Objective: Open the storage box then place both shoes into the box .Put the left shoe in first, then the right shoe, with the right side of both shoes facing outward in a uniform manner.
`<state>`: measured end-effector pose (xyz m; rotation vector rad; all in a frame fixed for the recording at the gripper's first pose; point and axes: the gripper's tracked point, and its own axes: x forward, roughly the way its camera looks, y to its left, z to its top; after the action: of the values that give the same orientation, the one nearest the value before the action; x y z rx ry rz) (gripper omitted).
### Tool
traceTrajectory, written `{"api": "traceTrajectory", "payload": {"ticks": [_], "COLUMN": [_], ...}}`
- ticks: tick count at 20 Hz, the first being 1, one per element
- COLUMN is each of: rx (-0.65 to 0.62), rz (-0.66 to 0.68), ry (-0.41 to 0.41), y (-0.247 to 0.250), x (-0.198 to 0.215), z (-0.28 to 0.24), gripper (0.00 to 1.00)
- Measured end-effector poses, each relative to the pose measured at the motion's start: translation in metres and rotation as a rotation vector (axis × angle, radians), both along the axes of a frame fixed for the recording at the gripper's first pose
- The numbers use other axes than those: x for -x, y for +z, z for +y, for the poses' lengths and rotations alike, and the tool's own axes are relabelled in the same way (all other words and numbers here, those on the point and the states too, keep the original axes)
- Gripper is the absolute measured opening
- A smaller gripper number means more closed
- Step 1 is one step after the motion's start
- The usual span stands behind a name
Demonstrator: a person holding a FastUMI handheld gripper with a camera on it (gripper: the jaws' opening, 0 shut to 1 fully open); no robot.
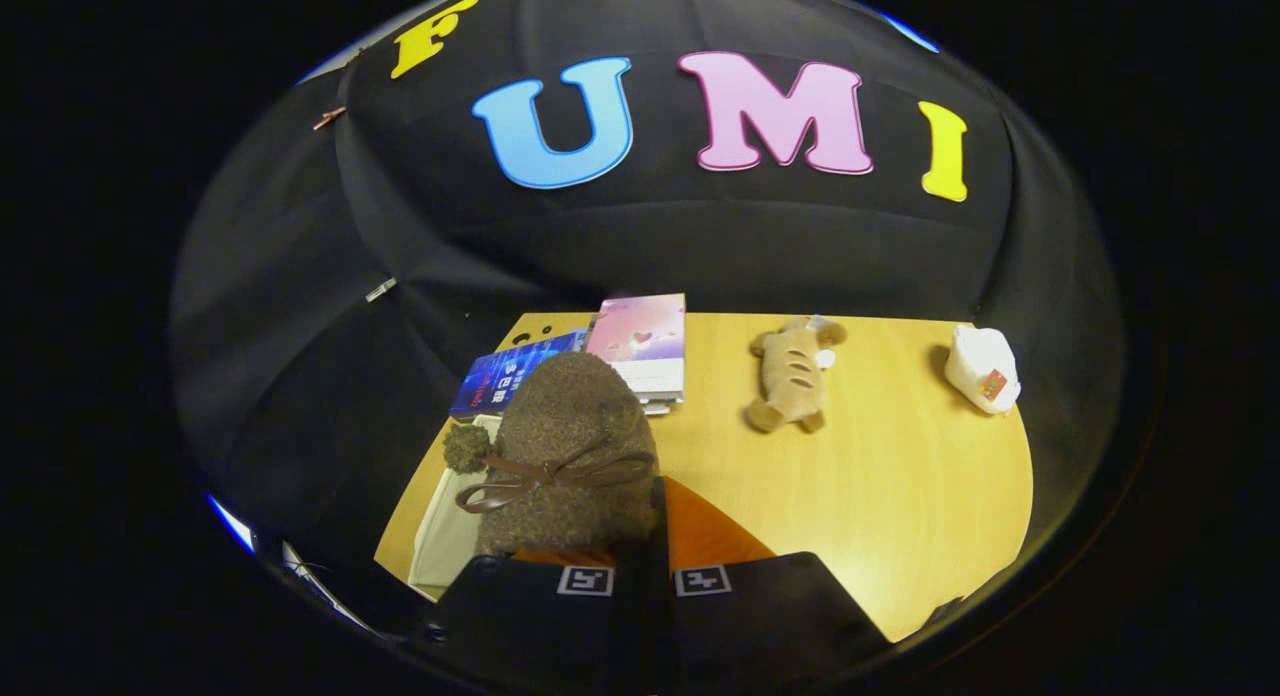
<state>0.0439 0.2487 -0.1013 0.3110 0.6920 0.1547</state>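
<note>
Fingers of the gripper (pixel 645 576) sit drawn close together, apparently pinching a fuzzy brown shoe (pixel 570 456) with a bow at its rim and carrying it above the pale storage box (pixel 440 536), which lies just beneath it at the table (pixel 900 476) edge. Whether this is the left or right shoe I cannot tell; placing seems underway, not finished. Beyond lie books (pixel 640 341), a plush toy (pixel 790 376) and a white packet (pixel 982 368).

The gripper view looks forward and down from above the wooden table (pixel 900 496), facing the booth's black wall beyond it. It sits very near the brown fuzzy shoe (pixel 570 456), which rises just ahead of the gripper (pixel 645 576), whose fingers stand close together.
</note>
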Motion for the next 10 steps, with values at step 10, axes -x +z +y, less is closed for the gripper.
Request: {"api": "traceTrajectory", "payload": {"ticks": [10], "rx": [0.197], "rz": [0.2], "ry": [0.055], "y": [-0.094], "x": [0.0], "z": [0.073], "gripper": [0.08]}}
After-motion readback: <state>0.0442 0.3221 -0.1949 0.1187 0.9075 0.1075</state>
